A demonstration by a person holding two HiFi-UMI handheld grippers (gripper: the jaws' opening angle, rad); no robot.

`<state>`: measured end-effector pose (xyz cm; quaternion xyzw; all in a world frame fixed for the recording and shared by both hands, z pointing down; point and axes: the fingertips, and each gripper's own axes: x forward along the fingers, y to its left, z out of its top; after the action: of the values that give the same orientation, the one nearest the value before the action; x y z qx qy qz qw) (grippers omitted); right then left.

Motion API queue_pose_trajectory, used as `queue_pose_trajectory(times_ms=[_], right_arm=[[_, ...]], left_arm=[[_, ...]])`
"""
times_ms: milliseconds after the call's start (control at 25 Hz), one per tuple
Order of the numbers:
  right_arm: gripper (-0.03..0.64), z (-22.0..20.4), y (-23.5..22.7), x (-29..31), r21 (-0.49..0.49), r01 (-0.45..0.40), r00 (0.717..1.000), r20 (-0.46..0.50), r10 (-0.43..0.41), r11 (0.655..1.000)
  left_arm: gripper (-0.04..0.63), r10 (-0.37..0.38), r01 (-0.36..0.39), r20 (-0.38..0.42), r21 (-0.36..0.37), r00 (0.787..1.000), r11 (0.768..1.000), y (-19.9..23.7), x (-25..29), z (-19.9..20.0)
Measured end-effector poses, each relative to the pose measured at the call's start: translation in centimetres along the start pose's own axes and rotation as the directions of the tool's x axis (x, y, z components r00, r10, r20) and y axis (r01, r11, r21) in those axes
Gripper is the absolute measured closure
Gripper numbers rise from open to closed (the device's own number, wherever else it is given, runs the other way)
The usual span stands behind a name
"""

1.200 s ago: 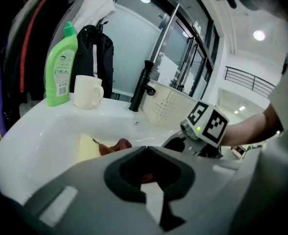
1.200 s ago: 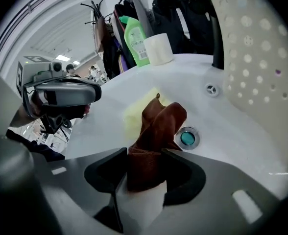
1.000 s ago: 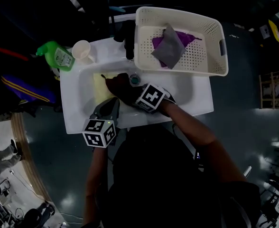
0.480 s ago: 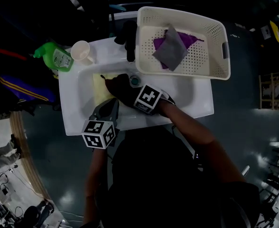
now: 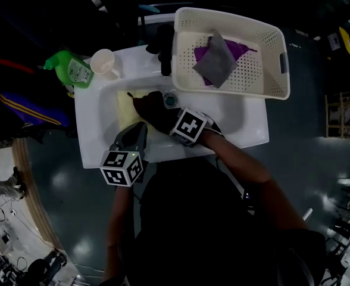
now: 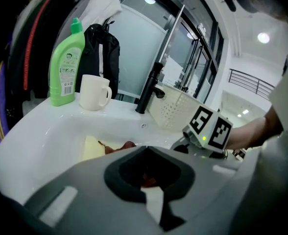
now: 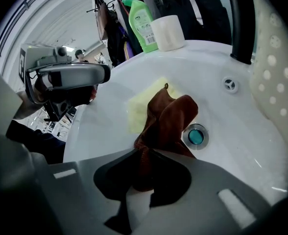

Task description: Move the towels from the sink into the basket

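In the white sink [image 5: 97, 124] a brown towel [image 7: 168, 116] lies bunched on a pale yellow towel [image 7: 141, 104], beside the drain [image 7: 196, 136]. My right gripper [image 7: 144, 155] reaches into the bowl. Its jaws are closing, and a fold of the brown towel is gathered up and pinched between them. In the head view the right gripper [image 5: 140, 100] covers most of that towel. My left gripper [image 5: 140, 127] hovers at the sink's near rim, jaws together and holding nothing. The cream basket [image 5: 282, 46] stands on the sink's far right, holding a grey towel [image 5: 215, 61] over a purple towel [image 5: 237, 47].
A green bottle [image 5: 71, 70] and a white mug [image 5: 103, 62] stand on the sink's far left corner. The black faucet [image 5: 165, 49] rises between the mug and the basket. Dark floor surrounds the sink; bags hang at the left.
My left gripper has drifted slightly back toward me and to the left. The right gripper stays over the brown towel in the bowl.
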<state>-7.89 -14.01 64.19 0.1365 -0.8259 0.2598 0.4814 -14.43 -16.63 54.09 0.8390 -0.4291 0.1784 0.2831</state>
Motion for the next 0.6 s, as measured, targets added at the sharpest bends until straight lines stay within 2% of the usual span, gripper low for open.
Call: queue_pose_trajectory(times_ms=[160, 360, 600], right_arm=[[0.568, 0.4, 0.6, -1.4, 0.035, 0.019, 0.998, 0.067, -0.021, 0.999], [0.569, 1.5, 1.2, -3.9, 0.053, 0.054, 0.984, 0.17, -0.063, 0.997], [0.569, 2.6, 2.0, -6.5, 0.052, 0.108, 0.962, 0.247, -0.118, 0.993]], left_arm=[[0.595, 0.01, -0.01, 0.019, -0.019, 1.0, 1.0, 0.0, -0.6, 0.1], [0.595, 0.012, -0.011, 0.039, -0.011, 0.999, 1.0, -0.6, -1.1, 0.5], [0.595, -0.019, 0.019, 0.07, -0.005, 0.997, 1.0, -2.2, -1.6, 1.6]])
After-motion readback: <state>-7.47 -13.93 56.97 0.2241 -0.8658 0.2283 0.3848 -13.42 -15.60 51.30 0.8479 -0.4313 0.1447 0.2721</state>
